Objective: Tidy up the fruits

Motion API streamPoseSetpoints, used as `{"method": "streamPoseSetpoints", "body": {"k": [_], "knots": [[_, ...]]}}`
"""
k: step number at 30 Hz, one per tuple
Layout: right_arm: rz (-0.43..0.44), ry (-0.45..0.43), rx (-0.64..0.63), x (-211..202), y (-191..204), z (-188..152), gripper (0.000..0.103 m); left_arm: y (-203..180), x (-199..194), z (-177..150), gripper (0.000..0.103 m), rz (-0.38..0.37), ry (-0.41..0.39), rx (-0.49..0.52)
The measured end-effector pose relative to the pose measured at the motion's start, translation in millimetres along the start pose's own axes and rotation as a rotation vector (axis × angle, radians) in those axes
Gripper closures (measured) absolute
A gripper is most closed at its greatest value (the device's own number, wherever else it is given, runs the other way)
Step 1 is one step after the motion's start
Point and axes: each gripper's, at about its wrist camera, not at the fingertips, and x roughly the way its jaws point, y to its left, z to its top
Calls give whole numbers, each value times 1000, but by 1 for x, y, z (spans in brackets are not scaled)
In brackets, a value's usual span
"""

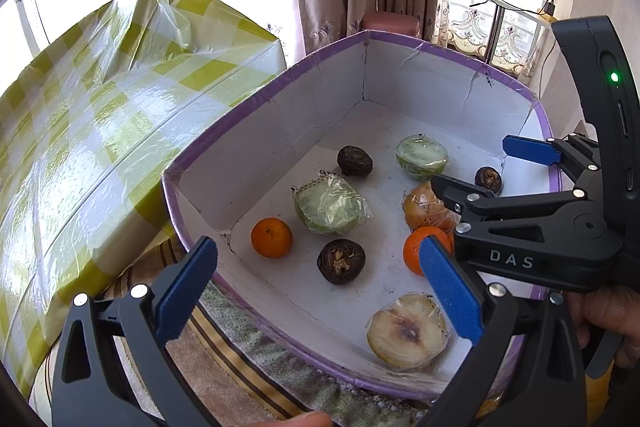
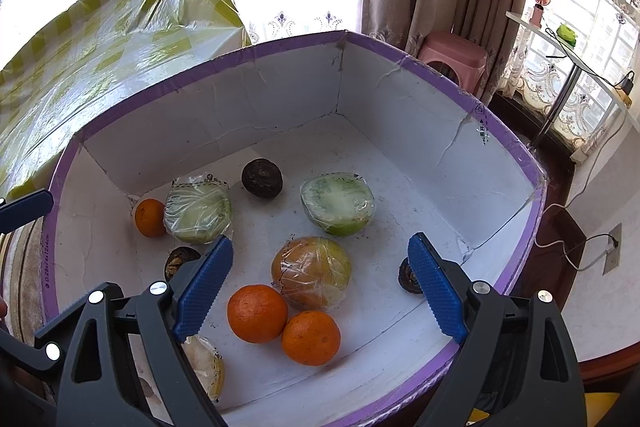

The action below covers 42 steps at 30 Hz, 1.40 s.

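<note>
Right now both of your claws are spread wide and hold nothing. Your right claw (image 2: 320, 291) hangs over the white box (image 2: 420, 163) with the purple rim; between its blue fingers (image 2: 204, 283) lie two oranges (image 2: 258, 313) touching each other, with a plastic-wrapped yellowish fruit half (image 2: 312, 273) just beyond them. A dark round fruit (image 2: 262, 177) sits farther ahead, between two wrapped green halves (image 2: 338, 203). Your left claw (image 1: 320, 291) hovers at the box's near edge, a third orange (image 1: 272, 237) and another dark fruit (image 1: 341, 261) ahead between its fingers. A checked plastic cloth (image 1: 100, 115) lies to its left.
</note>
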Motion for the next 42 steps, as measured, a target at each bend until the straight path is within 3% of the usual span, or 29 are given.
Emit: {"method": "streamPoseSetpoints", "body": {"k": [42], "knots": [[-14,-14,15,-9,-8,5,17,-1,1,0,2,0,0,0]]}}
